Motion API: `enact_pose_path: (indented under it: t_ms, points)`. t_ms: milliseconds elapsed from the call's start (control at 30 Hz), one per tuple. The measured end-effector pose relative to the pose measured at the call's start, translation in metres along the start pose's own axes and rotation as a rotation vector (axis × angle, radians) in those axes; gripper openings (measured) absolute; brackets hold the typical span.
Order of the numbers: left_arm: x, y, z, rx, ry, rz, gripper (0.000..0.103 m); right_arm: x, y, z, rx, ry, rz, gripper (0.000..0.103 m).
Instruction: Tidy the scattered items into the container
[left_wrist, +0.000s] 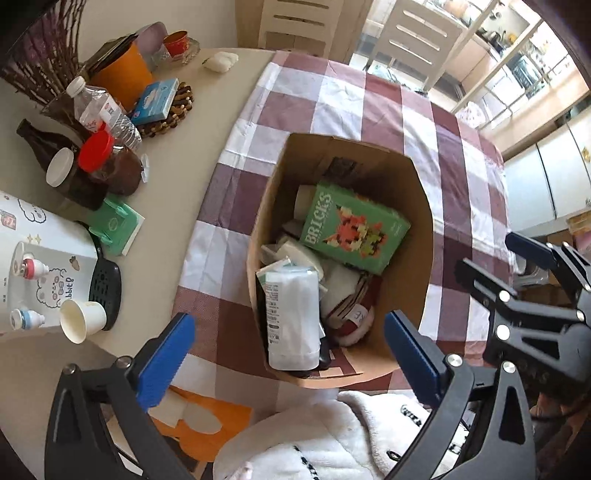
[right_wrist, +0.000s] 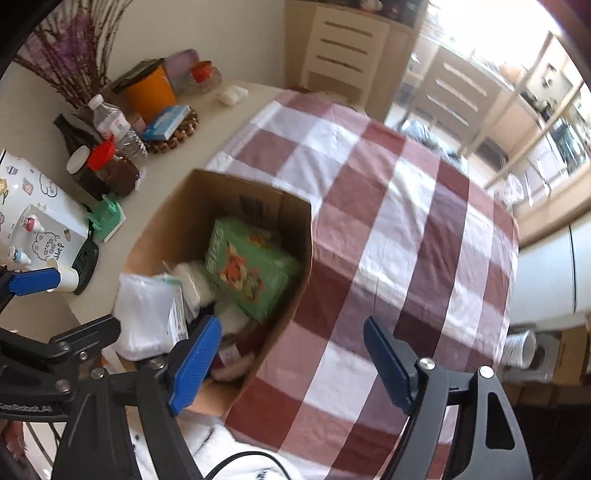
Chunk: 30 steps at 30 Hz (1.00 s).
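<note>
Both grippers hang apart and empty above a packed cardboard box (left_wrist: 413, 221) on the checked cloth (left_wrist: 332, 99).

The green BRICKS box (left_wrist: 352, 229) lies tilted atop the pile inside, seemingly loose; the left gripper (left_wrist: 288, 354) or right gripper (right_wrist: 291, 365) could nudge it out.

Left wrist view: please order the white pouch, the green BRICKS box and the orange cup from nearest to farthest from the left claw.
1. White pouch, in the cardboard box, between the open pads of the left claw.
2. Green BRICKS box, deeper in the same box.
3. Orange cup, far at the table's upper left.
</note>
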<state>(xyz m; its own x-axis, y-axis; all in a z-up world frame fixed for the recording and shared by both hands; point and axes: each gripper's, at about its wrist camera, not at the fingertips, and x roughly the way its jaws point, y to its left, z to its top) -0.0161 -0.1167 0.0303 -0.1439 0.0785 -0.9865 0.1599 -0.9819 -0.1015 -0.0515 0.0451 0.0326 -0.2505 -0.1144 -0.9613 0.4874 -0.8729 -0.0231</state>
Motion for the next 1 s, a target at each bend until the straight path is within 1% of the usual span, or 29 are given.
enact_pose_path:
  t_ms: [167,467,733,1000]
  points:
    - [0.009,-0.01,-0.001,0.047,0.03,0.009,0.103,0.003,-0.003,-0.015,0.062,0.022,-0.037,0.082]
    - [0.013,-0.021,0.002,0.113,0.04,0.022,0.103,0.009,-0.012,-0.028,0.132,0.054,-0.035,0.082]
    - [0.01,-0.023,0.005,0.138,0.027,0.051,0.103,0.014,-0.011,-0.027,0.135,0.07,-0.034,0.082]
    - [0.013,-0.02,0.006,0.127,0.046,0.069,0.103,0.02,-0.007,-0.024,0.119,0.085,-0.026,0.082]
